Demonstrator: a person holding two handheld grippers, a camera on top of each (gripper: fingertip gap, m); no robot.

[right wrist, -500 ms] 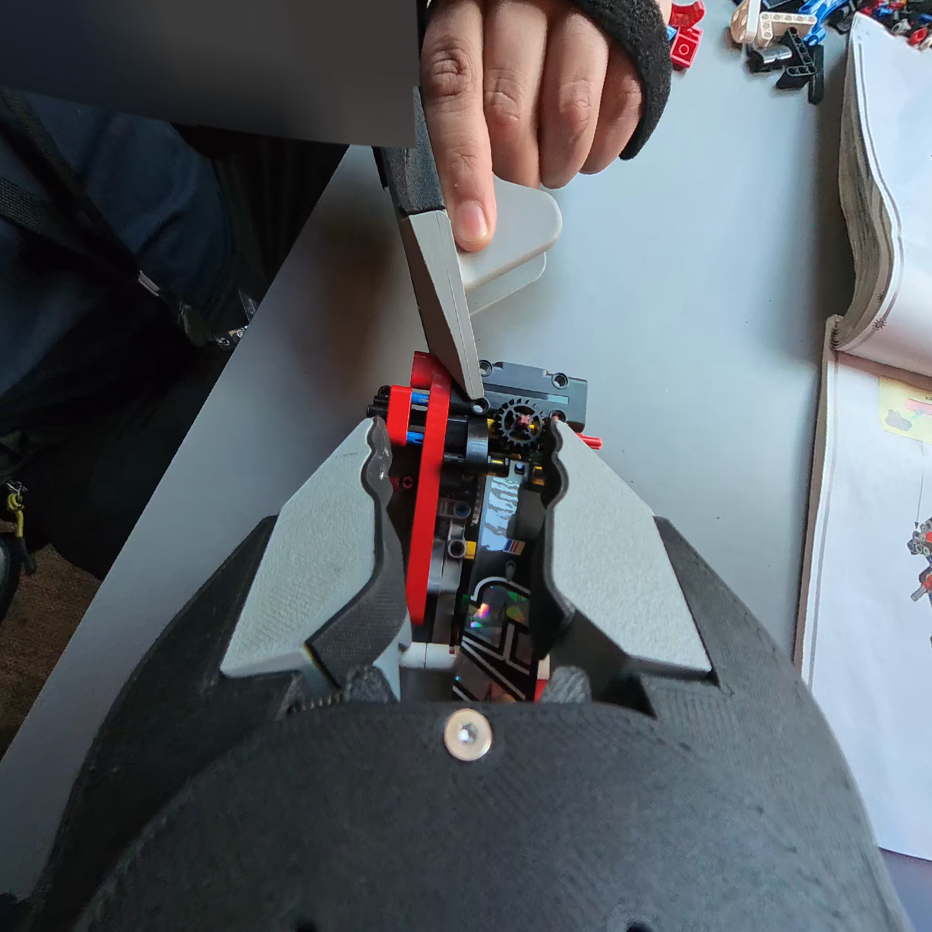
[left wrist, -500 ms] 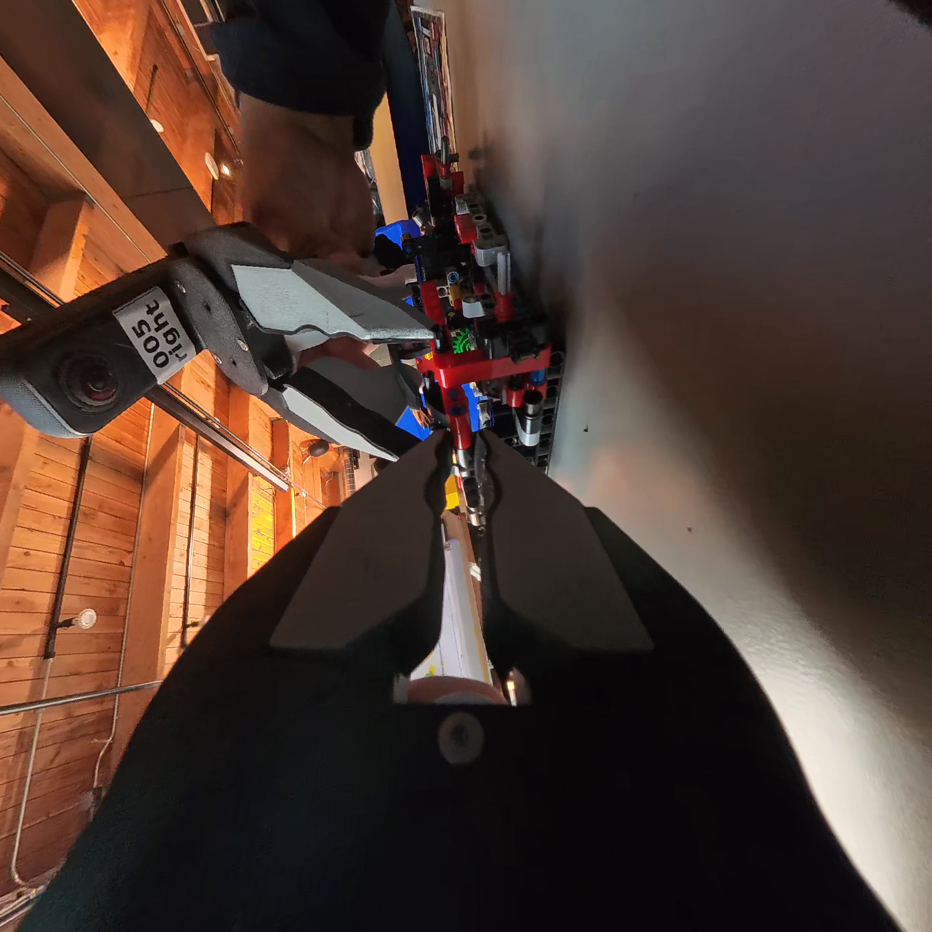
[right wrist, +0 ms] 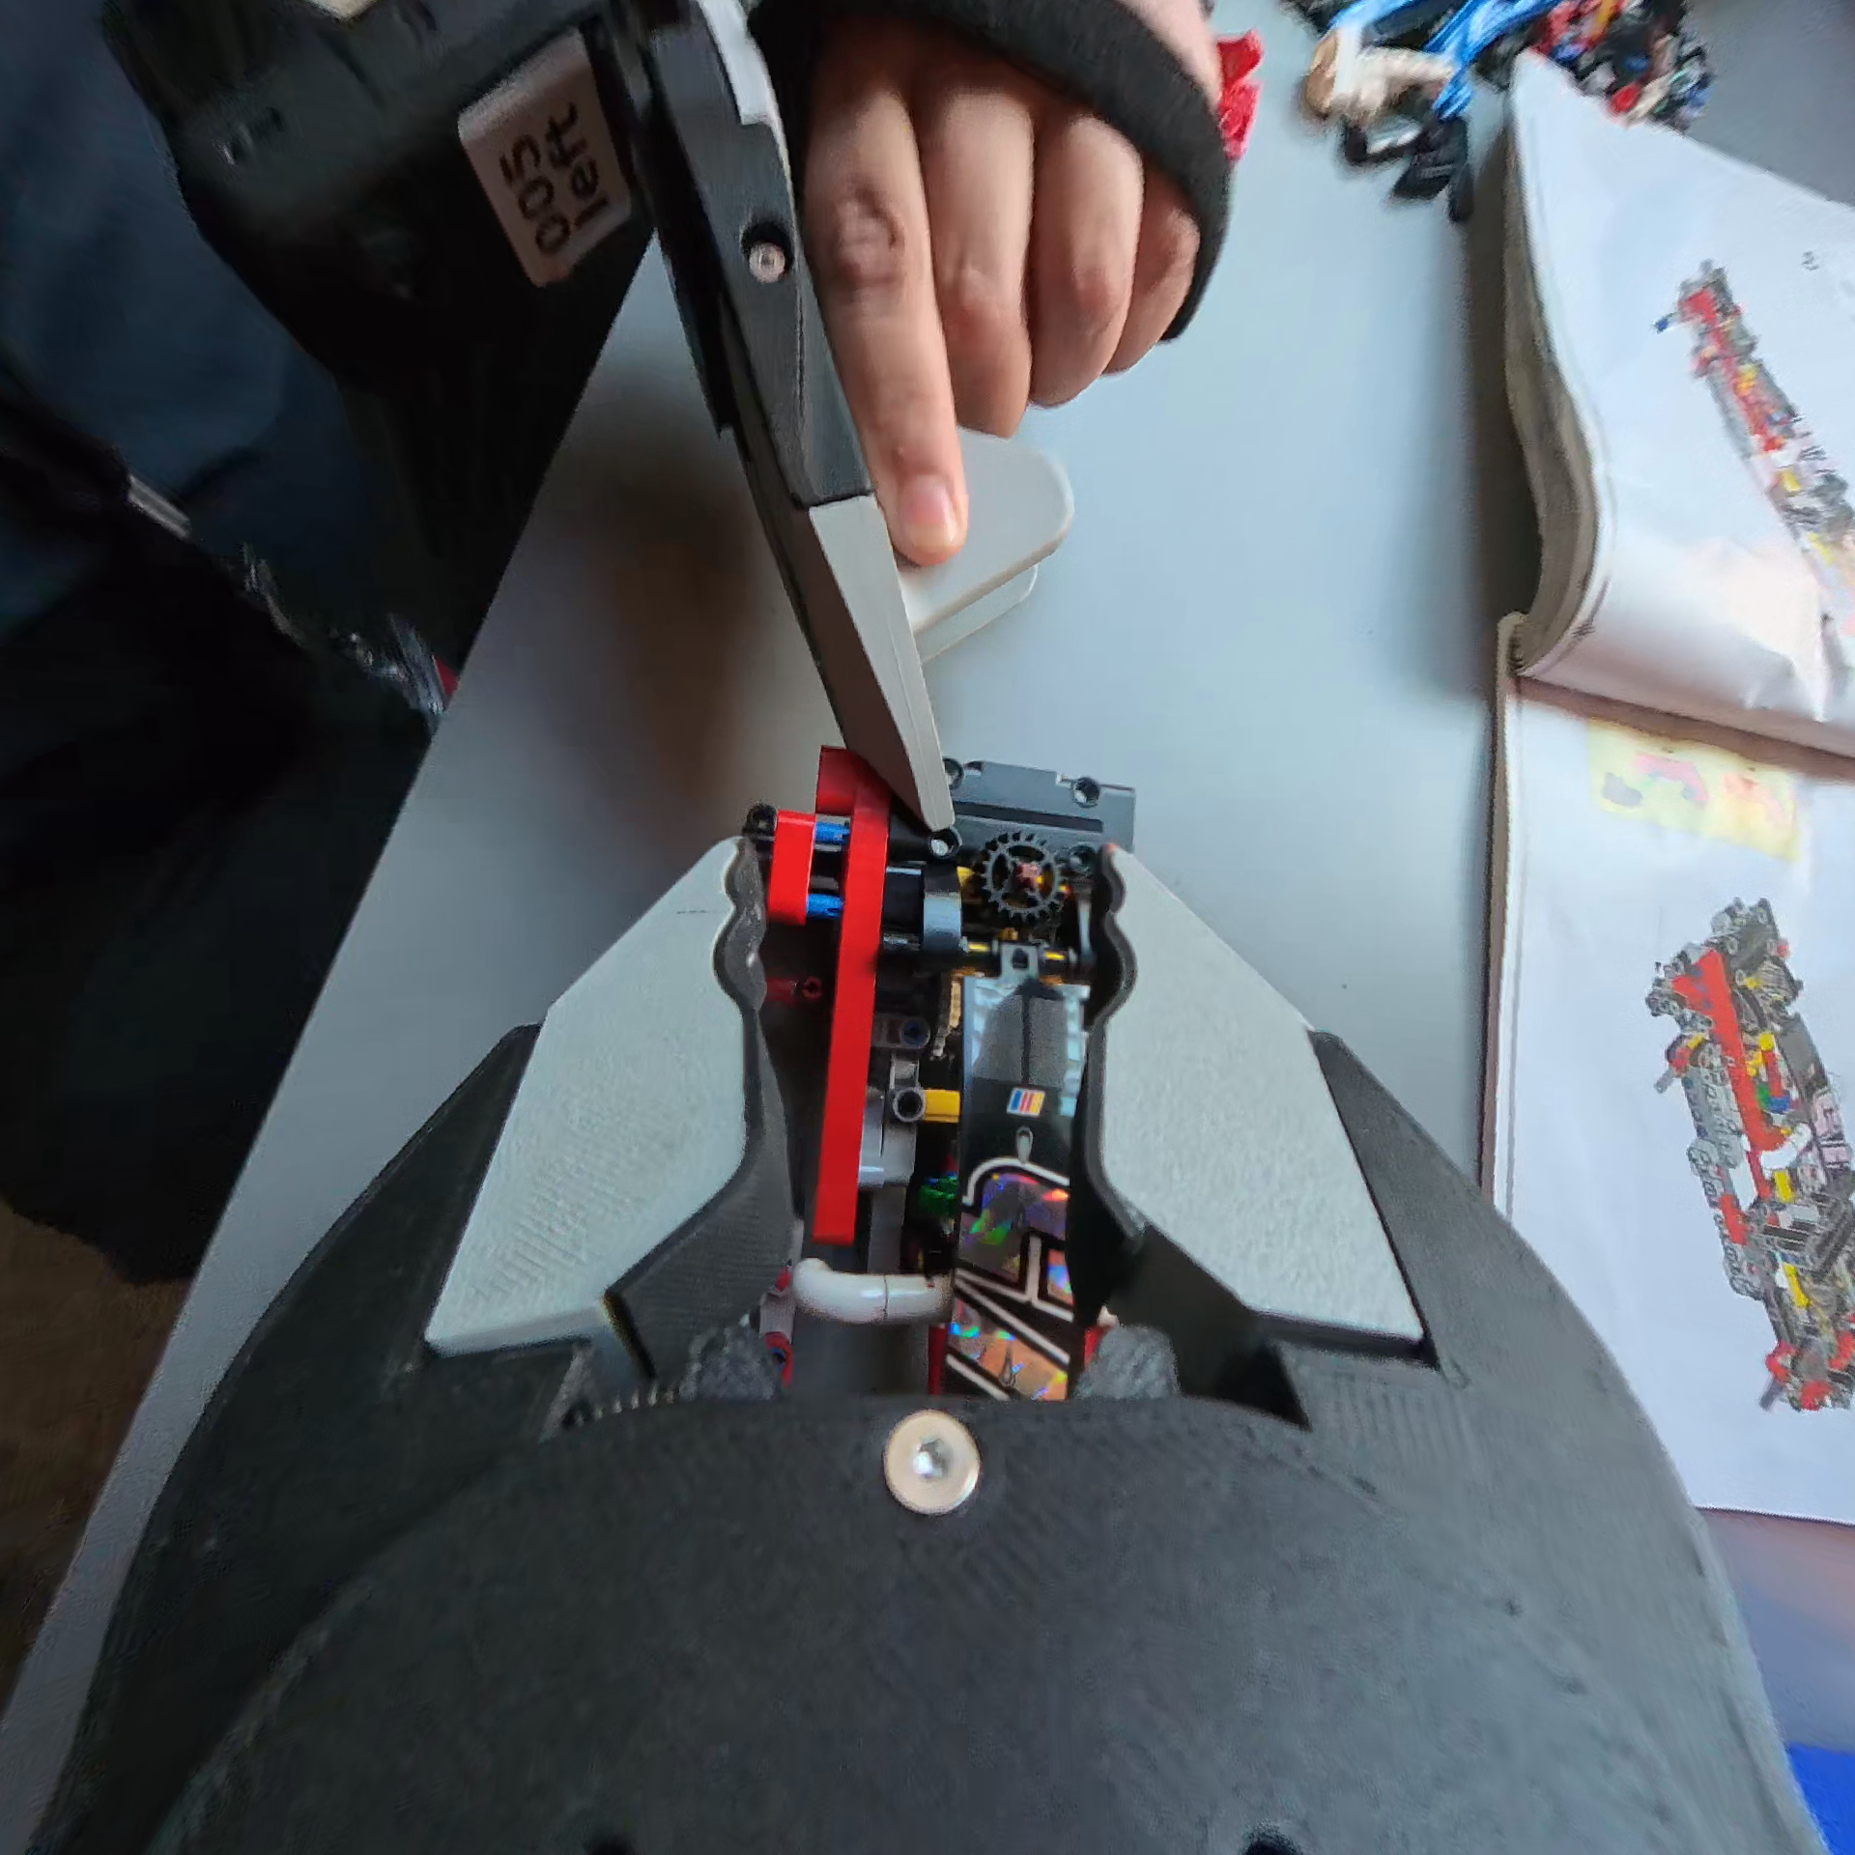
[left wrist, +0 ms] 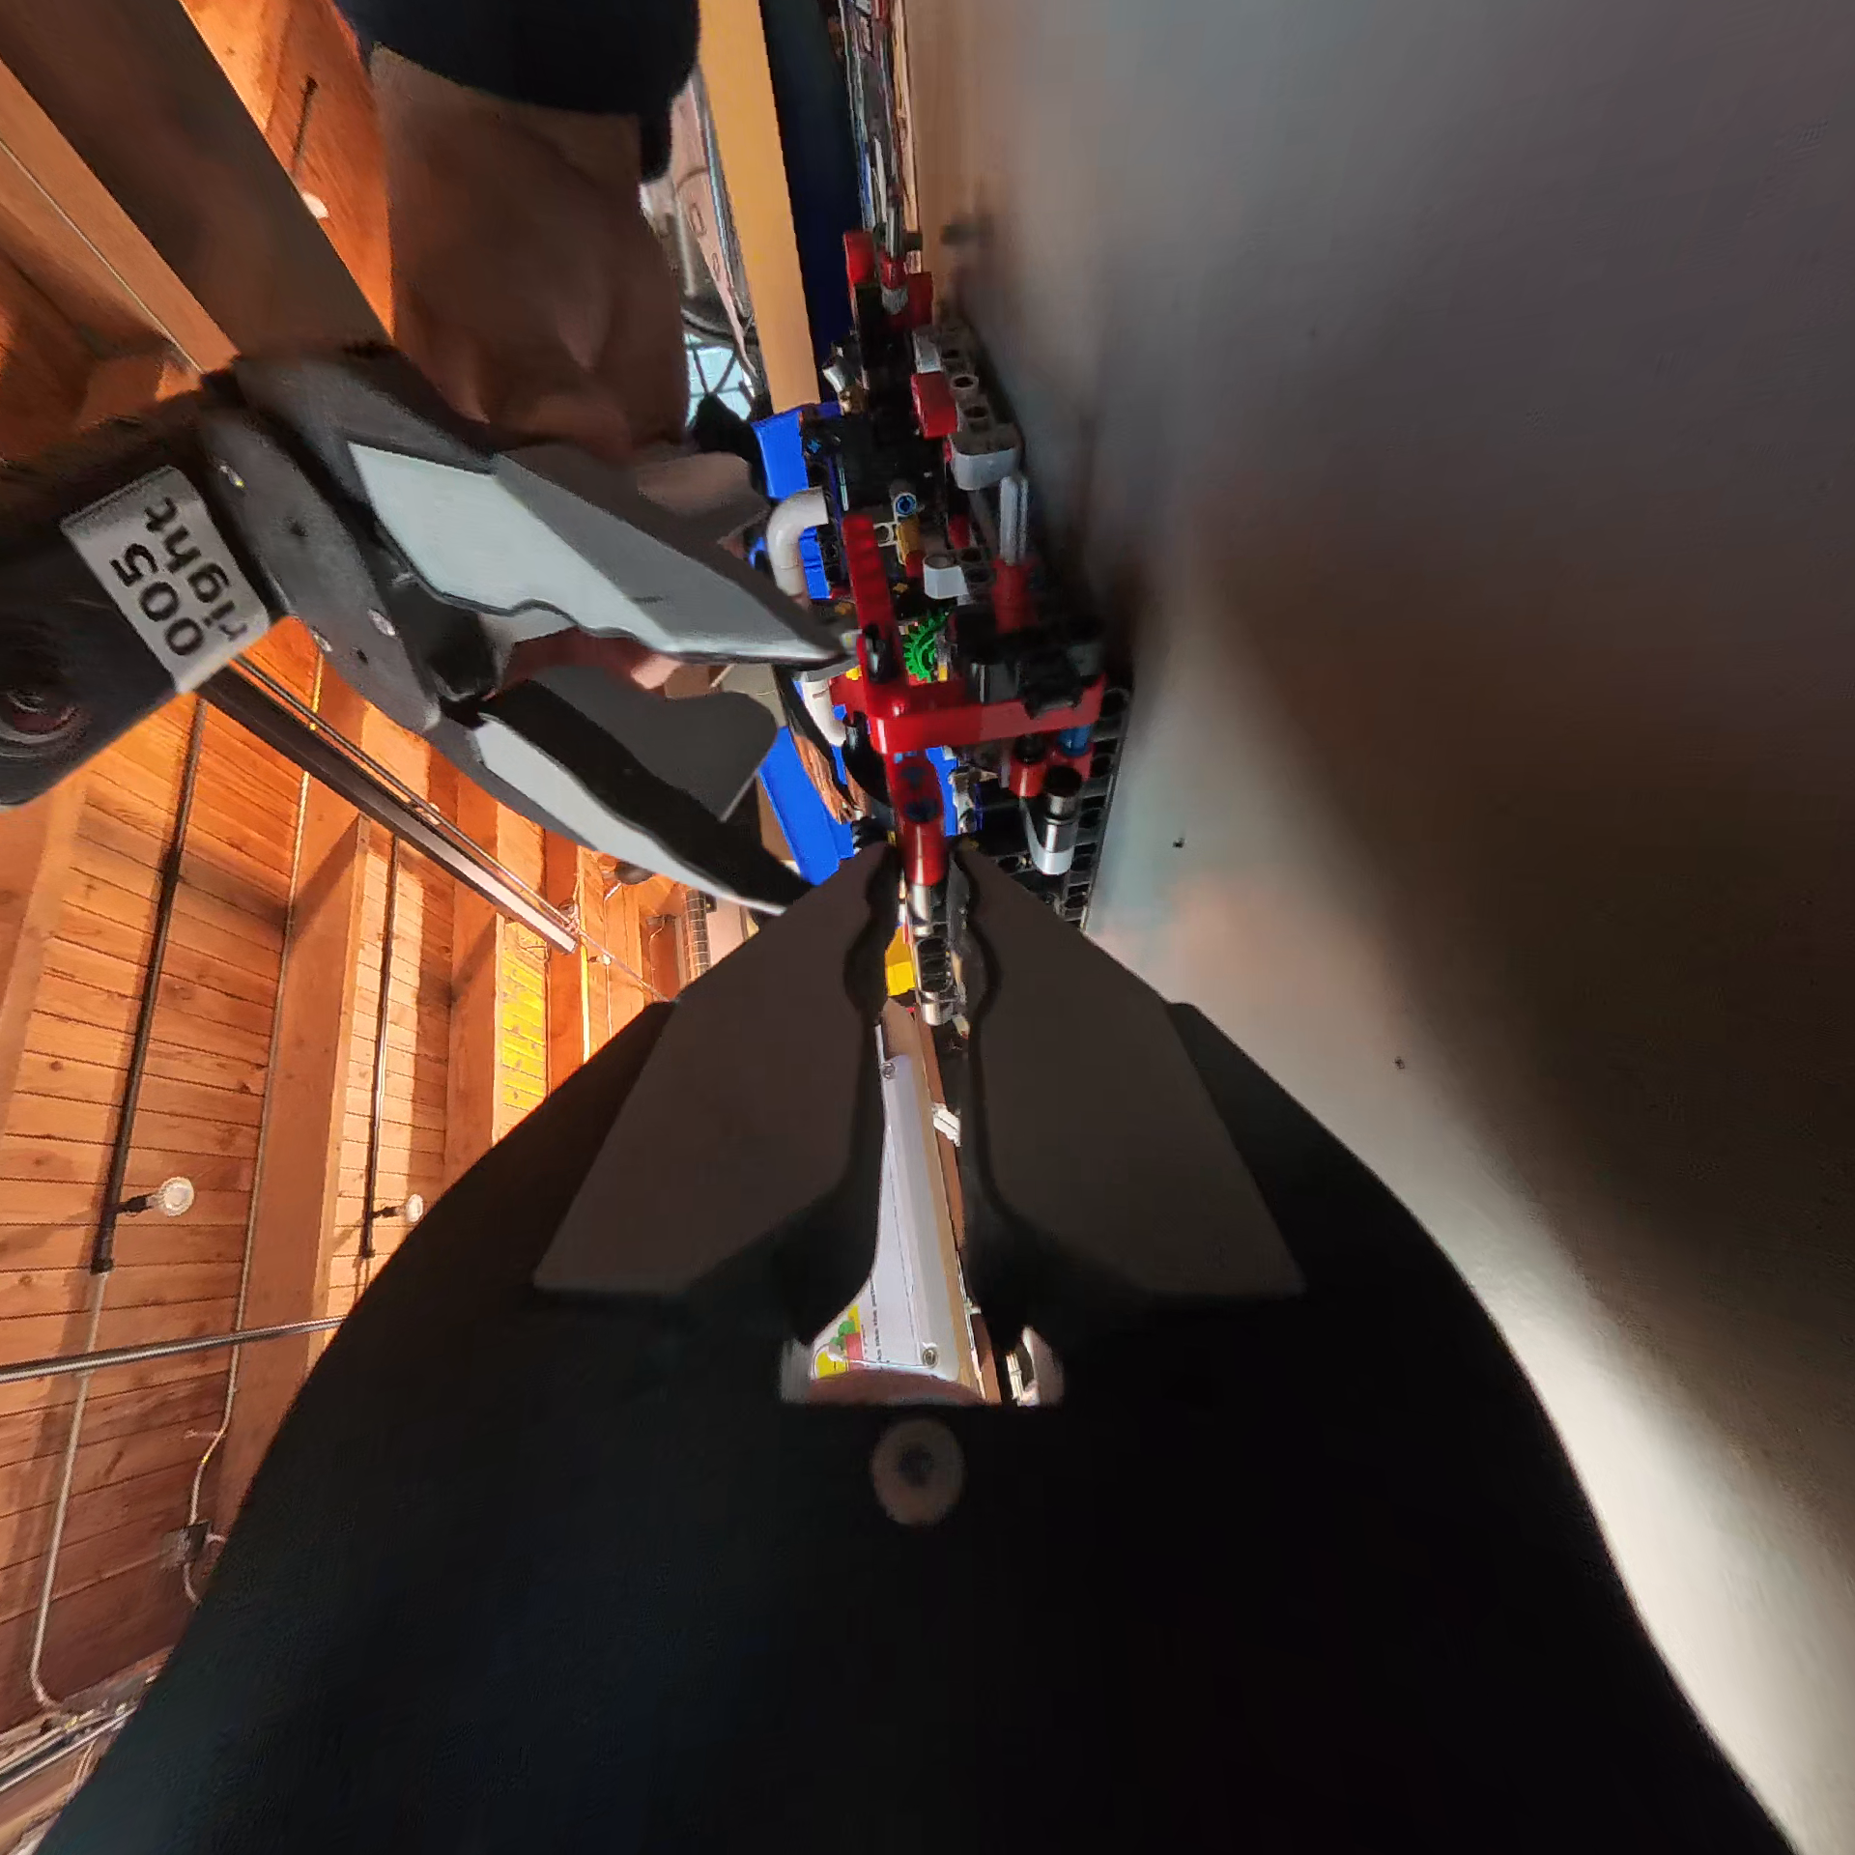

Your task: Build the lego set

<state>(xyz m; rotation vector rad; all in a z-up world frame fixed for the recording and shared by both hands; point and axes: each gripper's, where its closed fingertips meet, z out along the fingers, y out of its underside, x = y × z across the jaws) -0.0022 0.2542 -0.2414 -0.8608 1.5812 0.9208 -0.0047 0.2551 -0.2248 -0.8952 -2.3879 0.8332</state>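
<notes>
Timber wall boards (left wrist: 251,1004) fill the left side of the left wrist view, with a dark rail running across them. Just to their right the right gripper (left wrist: 803,773) reaches in from the left, held by a hand (left wrist: 542,281) in a dark sleeve; its fingers are spread wide around the near side of a toy brick model (left wrist: 944,642), the upper finger tip touching the model beside a green gear (left wrist: 929,642). The model, built of red, black, blue and grey pieces, stands against the grey bench (left wrist: 1405,602). At centre, the left gripper (left wrist: 923,853) has its fingers nearly together, pinching a thin red beam (left wrist: 921,803) that sticks out of the model toward the camera.

In the right wrist view, a dark blue garment sits at far left past the bench edge. Next comes the left gripper (right wrist: 929,813), slanting down from the top with a hand (right wrist: 984,251) on it, its tip meeting the model's far end by a red upright beam (right wrist: 853,1004). The right gripper (right wrist: 929,903) straddles the model (right wrist: 964,1054), fingers wide apart, one on each side, the right one against the model's flank. A black gear (right wrist: 1024,878) sits near the tips. Farther right lies an open instruction booklet (right wrist: 1686,903), and loose bricks (right wrist: 1455,60) are scattered at the top.
</notes>
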